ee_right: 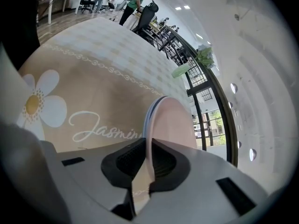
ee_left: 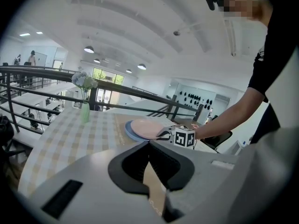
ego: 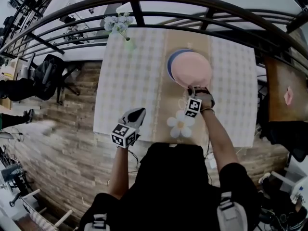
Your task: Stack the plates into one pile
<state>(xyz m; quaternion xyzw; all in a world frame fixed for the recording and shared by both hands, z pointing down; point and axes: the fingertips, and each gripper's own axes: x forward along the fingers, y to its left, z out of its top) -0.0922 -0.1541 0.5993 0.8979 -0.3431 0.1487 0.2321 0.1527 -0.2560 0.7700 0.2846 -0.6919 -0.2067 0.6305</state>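
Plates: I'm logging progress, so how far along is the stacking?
Done: the round pink plate looks set over the round blue plate on the tan runner. In hand: the right gripper grips the pink plate's rim. Remaining: letting go; I see no other plates.

Mostly matt stuff here, hardly any shine

The pink plate [ego: 191, 69] and blue plate [ee_left: 128, 131] look smooth with a soft sheen; can't tell if they're ceramic or plastic. The tablecloth [ego: 125, 85] is matt checked cloth, with a tan printed runner [ego: 163, 107]. The left gripper [ego: 138, 111] and right gripper [ego: 192, 89] have matt grey plastic shells and black ribbed pads [ee_right: 128, 160]. The railing [ego: 137, 13] is dark metal. The floor [ego: 72, 153] is dull wood-look planks.
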